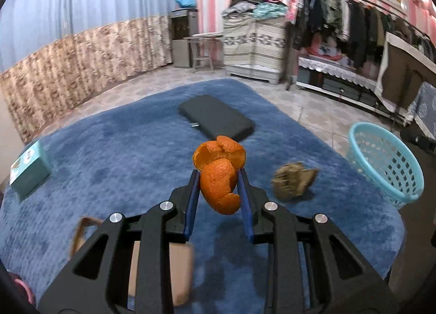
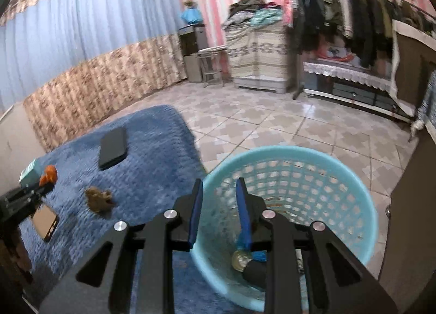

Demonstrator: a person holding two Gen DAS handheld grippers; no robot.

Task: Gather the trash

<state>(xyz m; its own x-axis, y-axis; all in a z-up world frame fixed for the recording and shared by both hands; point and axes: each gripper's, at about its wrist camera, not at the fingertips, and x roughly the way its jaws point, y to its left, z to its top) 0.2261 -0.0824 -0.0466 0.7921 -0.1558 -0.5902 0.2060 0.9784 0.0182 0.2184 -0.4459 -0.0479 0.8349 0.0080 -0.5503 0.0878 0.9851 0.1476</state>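
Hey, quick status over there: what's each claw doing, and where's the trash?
Left claw shut on orange peel. Right claw open, empty, over blue basket. Crumpled brown wad on the rug, nothing blocking.

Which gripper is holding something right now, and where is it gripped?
Left gripper pinches the orange peel around its lower middle. Right gripper holds nothing.

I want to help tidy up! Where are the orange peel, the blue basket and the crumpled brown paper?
orange peel (image 1: 221,177): left wrist view, on its front bulge between the jaws.
blue basket (image 2: 365,199): right wrist view, on its right rim.
crumpled brown paper (image 1: 293,181): left wrist view, on the middle of the wad.
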